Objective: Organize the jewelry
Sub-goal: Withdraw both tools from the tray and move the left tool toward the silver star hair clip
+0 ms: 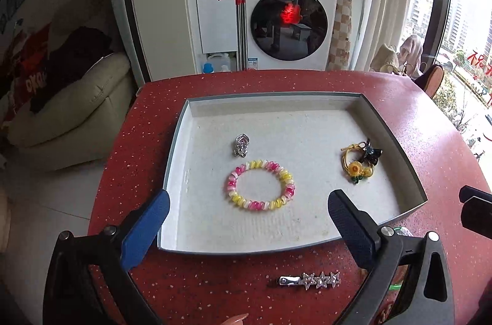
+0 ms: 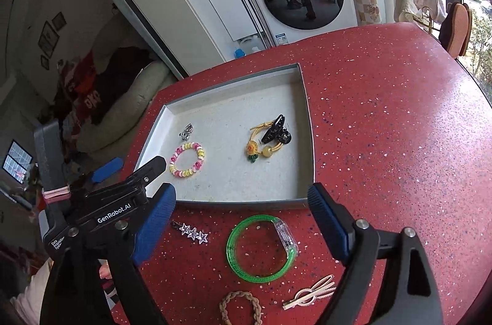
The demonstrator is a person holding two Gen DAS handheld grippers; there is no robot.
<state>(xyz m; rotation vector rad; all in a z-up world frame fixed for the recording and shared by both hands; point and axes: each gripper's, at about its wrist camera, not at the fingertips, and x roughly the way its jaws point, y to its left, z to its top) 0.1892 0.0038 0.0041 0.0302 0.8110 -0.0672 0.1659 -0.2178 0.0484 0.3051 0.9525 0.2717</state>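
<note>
A shallow grey tray (image 1: 176, 140) (image 2: 309, 140) sits on the red table. In it lie a pink-and-yellow coil bracelet (image 1: 261, 185) (image 2: 187, 160), a small silver charm (image 1: 241, 144) (image 2: 186, 131) and a yellow sunflower tie with a black claw clip (image 1: 361, 160) (image 2: 269, 139). On the table before the tray lie a star hair clip (image 1: 310, 280) (image 2: 192, 232), a green bangle (image 2: 261, 248), a braided tan band (image 2: 241, 308) and a cream clip (image 2: 310, 292). My left gripper (image 1: 249, 211) is open and empty above the tray's near edge. My right gripper (image 2: 241, 208) is open and empty above the bangle.
The red speckled table (image 2: 384, 125) runs wide to the right of the tray. A washing machine (image 1: 289, 17) and a red-handled mop (image 1: 240, 17) stand behind the table. A cream sofa (image 1: 67, 109) is at the left. The left gripper's body shows in the right wrist view (image 2: 117, 202).
</note>
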